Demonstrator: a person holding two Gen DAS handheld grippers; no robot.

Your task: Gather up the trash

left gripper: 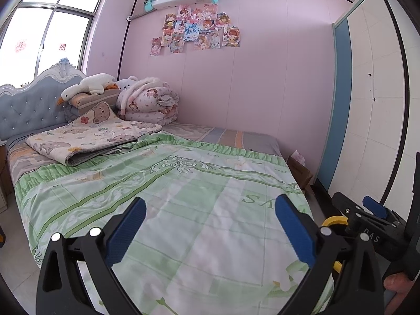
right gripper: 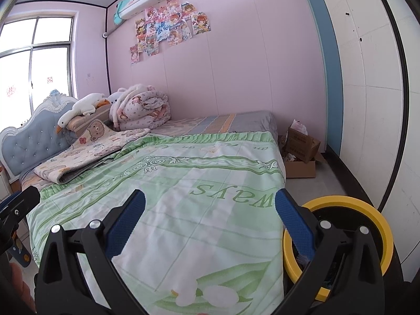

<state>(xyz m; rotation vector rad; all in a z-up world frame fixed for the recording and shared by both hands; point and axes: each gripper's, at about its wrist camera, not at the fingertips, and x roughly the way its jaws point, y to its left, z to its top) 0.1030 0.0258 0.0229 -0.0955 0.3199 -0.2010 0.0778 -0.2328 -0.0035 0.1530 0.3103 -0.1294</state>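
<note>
1. Left gripper (left gripper: 211,207): spread wide, blue pads (left gripper: 126,231) well apart; holds nothing, touches nothing; hangs over the foot edge of the bed (left gripper: 252,141).
2. Right gripper (right gripper: 210,202): likewise spread wide and empty, in contact with nothing; hangs over the same foot edge, nearer the right-hand foot corner.
3. Yellow-rimmed bin (right gripper: 338,202): one; stands on the floor just beside the right foot corner of the bed, partly behind the right gripper's outer finger; contents too dark to tell. Shows in the left wrist view only as a sliver of yellow rim (left gripper: 334,220).
4. Cardboard boxes (right gripper: 302,144): two, counted in the right wrist view; sit on the floor off the bed's far foot corner, near the wardrobe (right gripper: 367,105); upper box tilted and open, lower box flat.
5. Crumpled paper (right gripper: 299,126): pokes out of the upper box; more scraps lie in the lower one, number unclear.
6. Green quilt (right gripper: 197,170): one; covers the foot half of the bed, with nothing loose on it.
7. Folded bear-print blanket (right gripper: 86,155): one; lies toward the head end, overlapping the quilt's frilled edge.
8. Rolled duvet (right gripper: 141,110): one; sits in the head corner against the pink wall.
9. Goose plush (right gripper: 78,110): one; rests on a pillow by the headboard (right gripper: 34,136).
10. Fingertip (left gripper: 396,281): one, at the lower right margin of the left wrist view.
</note>
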